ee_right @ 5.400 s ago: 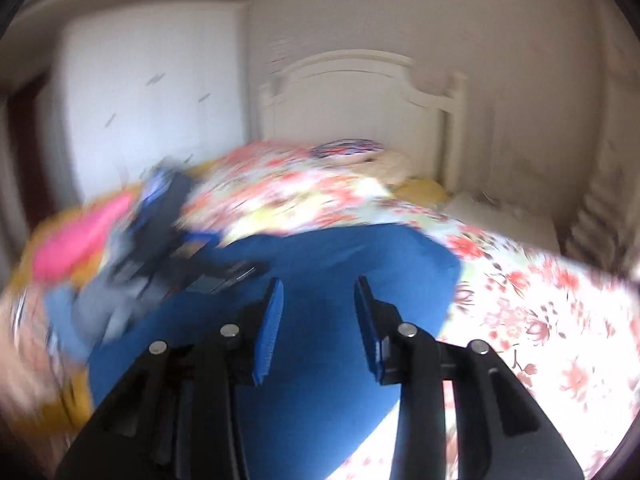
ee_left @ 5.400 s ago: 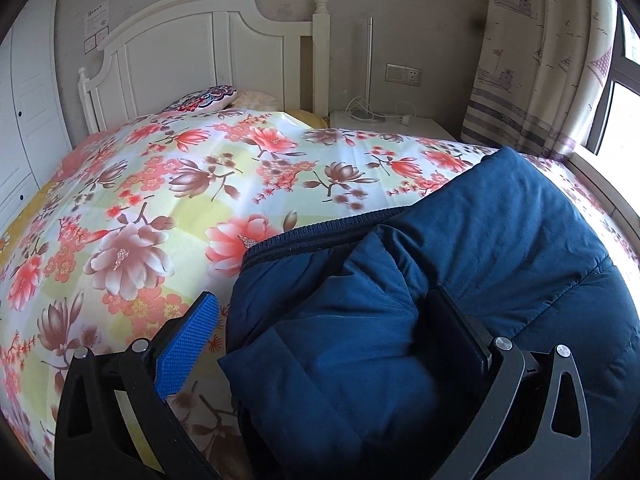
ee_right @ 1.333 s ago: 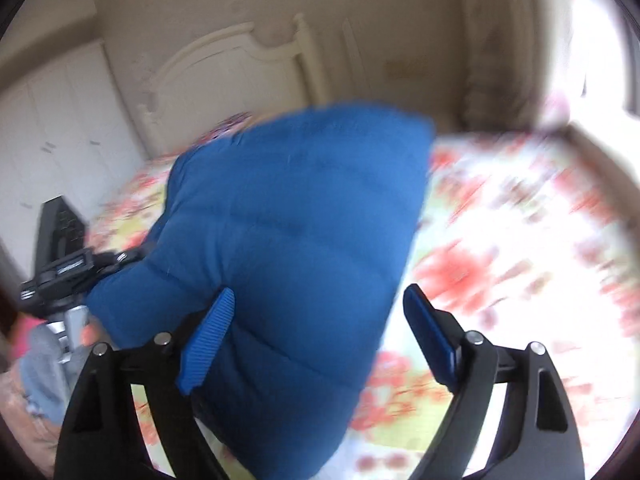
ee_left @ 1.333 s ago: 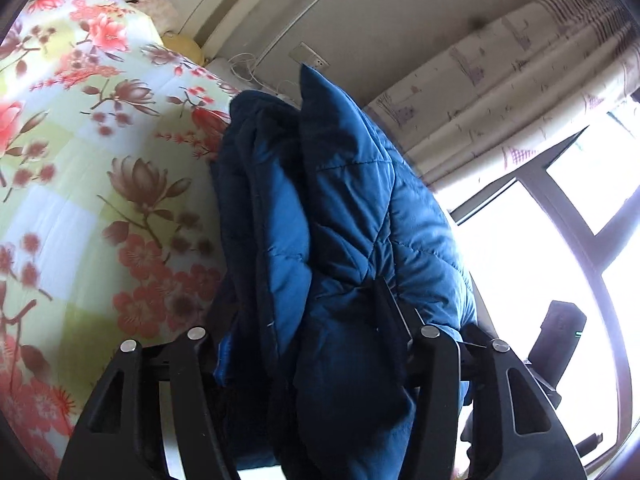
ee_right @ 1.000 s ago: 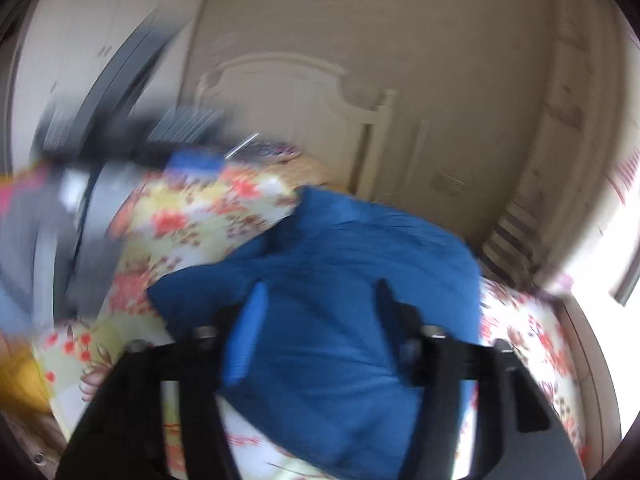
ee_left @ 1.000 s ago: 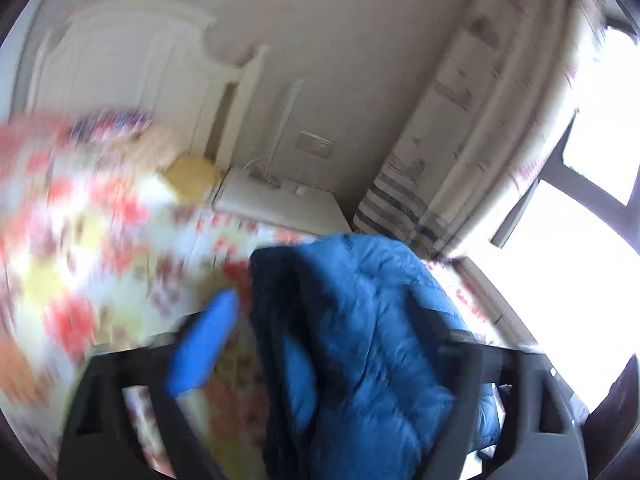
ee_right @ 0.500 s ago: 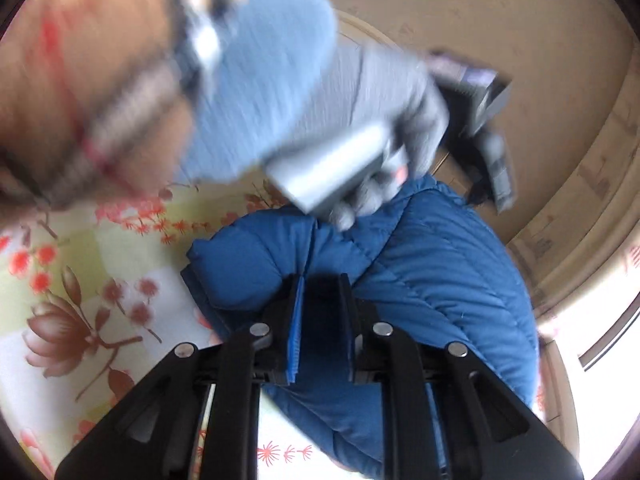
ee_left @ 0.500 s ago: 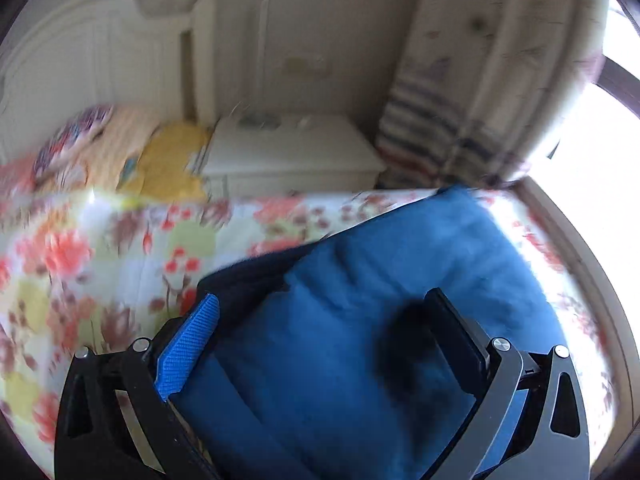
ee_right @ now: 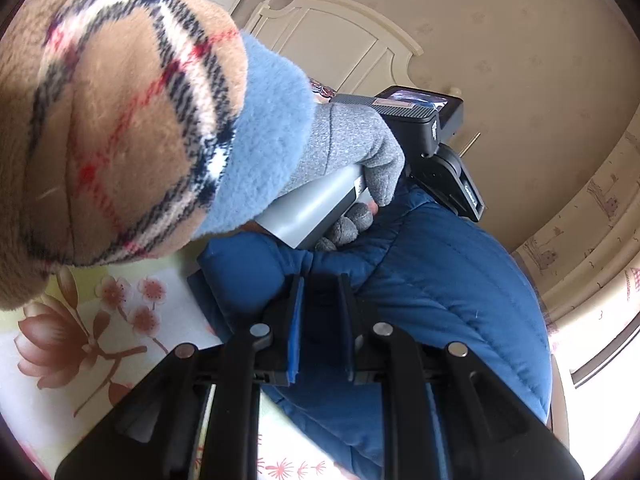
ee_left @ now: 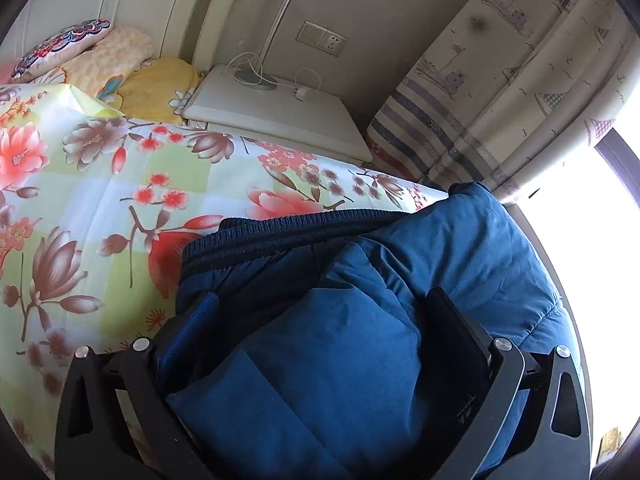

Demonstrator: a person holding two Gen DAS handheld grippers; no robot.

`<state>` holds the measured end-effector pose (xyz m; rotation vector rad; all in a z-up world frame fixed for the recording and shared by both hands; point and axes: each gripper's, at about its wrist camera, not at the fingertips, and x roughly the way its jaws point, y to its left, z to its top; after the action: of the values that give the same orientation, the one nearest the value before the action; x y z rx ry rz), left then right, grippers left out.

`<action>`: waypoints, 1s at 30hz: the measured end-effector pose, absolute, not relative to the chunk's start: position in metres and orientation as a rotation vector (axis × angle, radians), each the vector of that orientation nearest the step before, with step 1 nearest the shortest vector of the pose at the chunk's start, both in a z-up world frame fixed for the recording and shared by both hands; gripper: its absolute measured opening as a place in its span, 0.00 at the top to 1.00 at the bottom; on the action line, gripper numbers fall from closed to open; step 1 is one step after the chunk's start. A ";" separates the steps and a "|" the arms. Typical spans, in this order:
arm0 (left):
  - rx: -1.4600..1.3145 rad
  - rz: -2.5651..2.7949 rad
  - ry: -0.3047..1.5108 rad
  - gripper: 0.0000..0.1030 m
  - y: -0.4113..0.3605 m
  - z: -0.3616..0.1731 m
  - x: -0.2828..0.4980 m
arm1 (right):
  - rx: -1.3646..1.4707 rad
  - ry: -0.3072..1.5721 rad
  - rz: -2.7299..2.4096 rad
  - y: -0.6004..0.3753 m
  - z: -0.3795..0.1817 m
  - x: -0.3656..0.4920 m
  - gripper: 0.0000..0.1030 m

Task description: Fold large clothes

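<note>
A: Left wrist view, near end first?
B: left gripper (ee_left: 316, 320) fills the bottom of the frame, angled down at the bed. Jaws spread wide, with a thick fold of the dark blue quilted puffer jacket (ee_left: 360, 340) bulging up between them. Blue pad low left, black finger at right, both pressed into the padding. Looks like a grip on the bundle.

A: Where's the jacket sitting?
B: Lower centre to right of the frame, lying on the floral bedspread in yellow, white and red (ee_left: 100, 200). Its dark ribbed knit hem (ee_left: 288, 232) runs across mid-frame, facing the far side.

A: Right wrist view?
B: right gripper (ee_right: 320, 320) at bottom centre, tilted down. Jaws nearly pressed together, pinching a thin edge of the same jacket (ee_right: 440, 280). Only a narrow dark strip of fabric shows between the pads.

A: What's the big thing upper left there?
B: The person's other arm: tan plaid fleece sleeve (ee_right: 112, 128) with a light blue fleece cuff (ee_right: 264, 140), crossing from upper left towards centre. The grey knit-gloved hand (ee_right: 360, 148) is wrapped around the silver handle (ee_right: 316, 208) of the left gripper's black housing, just above the jacket. Fingertips curl under the handle.

A: Further back?
B: In the left view: white nightstand (ee_left: 280, 112) with a lamp base and cables at upper centre, pillows (ee_left: 100, 60) upper left, patterned curtain (ee_left: 500, 80) upper right, bright window at right edge. In the right view: white headboard (ee_right: 340, 44) at top centre.
</note>
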<state>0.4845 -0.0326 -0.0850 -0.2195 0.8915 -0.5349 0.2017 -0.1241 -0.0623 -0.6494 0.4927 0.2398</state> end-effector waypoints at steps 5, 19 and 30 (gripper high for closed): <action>-0.122 -0.446 0.867 0.04 -0.038 -0.068 0.472 | -0.394 0.523 0.393 -0.169 -0.034 0.185 0.71; 0.135 -0.336 0.590 0.04 -0.050 -0.027 0.285 | 0.067 0.540 0.286 -0.326 -0.035 0.140 0.33; 0.053 -0.227 0.597 0.04 -0.013 -0.047 0.226 | 0.053 0.506 0.291 -0.331 -0.002 0.107 0.23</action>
<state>0.2264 -0.0125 -0.0471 0.0534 0.5965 -0.2266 0.1069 -0.3312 -0.0021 0.0531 0.5063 0.2906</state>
